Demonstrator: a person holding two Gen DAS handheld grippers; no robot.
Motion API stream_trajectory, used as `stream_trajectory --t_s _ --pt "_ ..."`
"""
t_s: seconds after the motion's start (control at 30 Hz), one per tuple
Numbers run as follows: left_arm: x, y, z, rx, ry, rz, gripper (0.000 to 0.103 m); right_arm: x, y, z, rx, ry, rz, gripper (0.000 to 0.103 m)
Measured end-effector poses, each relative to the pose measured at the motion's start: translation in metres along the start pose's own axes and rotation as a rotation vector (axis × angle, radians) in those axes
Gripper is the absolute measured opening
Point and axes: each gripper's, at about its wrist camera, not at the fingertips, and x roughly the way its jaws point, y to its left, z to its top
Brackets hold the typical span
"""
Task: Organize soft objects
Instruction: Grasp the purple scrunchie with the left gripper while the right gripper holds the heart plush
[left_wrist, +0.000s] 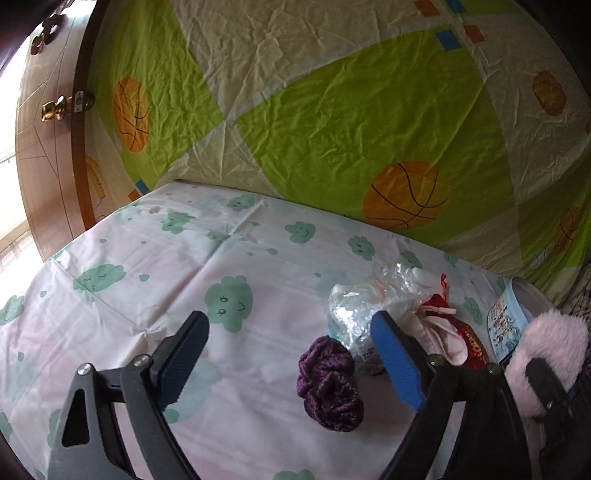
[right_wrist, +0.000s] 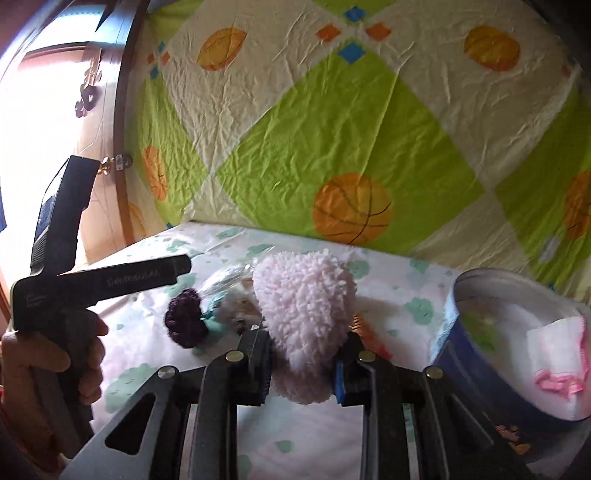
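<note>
The right gripper (right_wrist: 301, 373) pinches the pink fluff (right_wrist: 303, 310), apparently bound for the tin (right_wrist: 454, 354); the left gripper (left_wrist: 291, 354) gapes empty near the scrunchie (left_wrist: 328, 384), likely next.

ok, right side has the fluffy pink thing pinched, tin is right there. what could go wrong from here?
1. The right hand-held gripper pinches the fluffy pink item only near its lower end; most of it stands free above, so it may flop or slip out on the way to the blue round tin.
2. The tin is tilted in the right view, with white and pink cloth already inside; a nudge could tip it.
3. The open left hand-held gripper brackets the purple scrunchie close to crinkly clear plastic; it could snag that.
</note>
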Motion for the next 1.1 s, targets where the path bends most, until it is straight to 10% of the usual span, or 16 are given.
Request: stream_trajectory --t_s 0.1,0.4,0.63,0.77,1.1 --pt "0.009 -0.02 -0.006 0.104 0.061 -0.016 0.071 -0.003 -0.02 0.0 0.003 -0.02 -0.054 0.027" --pt "0.02 -0.032 -0.013 0.154 0.158 -0.08 0.07 0.006 -0.043 -0.001 0.074 0.021 -0.067 0.027" --pt "0.031 -0.01 -0.015 0.046 0.237 -0.044 0.063 0.007 -0.049 -0.002 0.104 0.037 -0.047 0.027" --pt "0.031 0.007 -0.013 -0.051 0.247 -0.065 0.034 0.009 -0.055 -0.001 0.141 0.053 -0.032 0.027" --pt "0.006 0.007 -0.021 -0.088 0.185 -0.043 0.03 0.0 -0.064 0.003 0.182 0.029 0.007 0.027"
